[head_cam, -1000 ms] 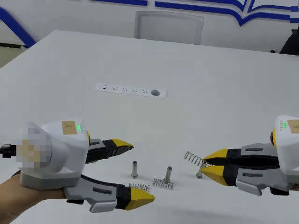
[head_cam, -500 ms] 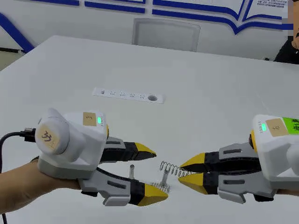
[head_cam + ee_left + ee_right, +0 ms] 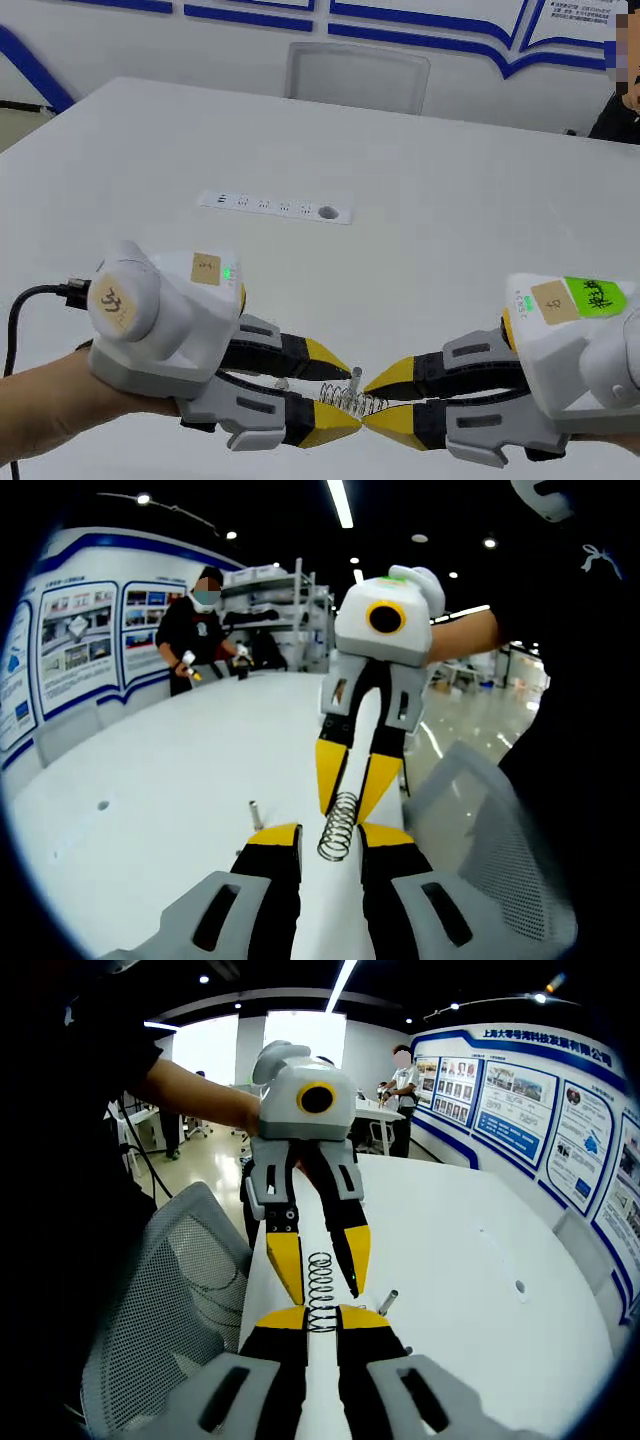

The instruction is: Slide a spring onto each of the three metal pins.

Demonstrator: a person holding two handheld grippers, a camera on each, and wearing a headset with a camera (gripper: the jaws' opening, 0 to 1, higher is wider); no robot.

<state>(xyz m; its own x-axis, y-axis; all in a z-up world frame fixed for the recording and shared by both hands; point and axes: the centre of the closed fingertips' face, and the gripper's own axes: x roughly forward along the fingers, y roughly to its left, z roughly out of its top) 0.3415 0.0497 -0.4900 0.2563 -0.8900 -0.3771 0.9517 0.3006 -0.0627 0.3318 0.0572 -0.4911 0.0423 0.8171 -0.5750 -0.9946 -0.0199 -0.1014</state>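
Observation:
My right gripper is shut on one end of a steel spring and holds it level above the table. The spring's free end reaches between the jaws of my left gripper, which stand open on either side of it without pinching. The two grippers meet tip to tip. One metal pin stands upright on the white table just behind the tips. The grippers hide the table under them.
A white power strip lies mid-table, and a grey chair stands at the far edge. A black cable trails from the left gripper. A mesh chair is near me. People stand across the room.
My right gripper has carried the spring leftward, and the left gripper has come right to meet it. The spring's free end now lies between the left jaws.

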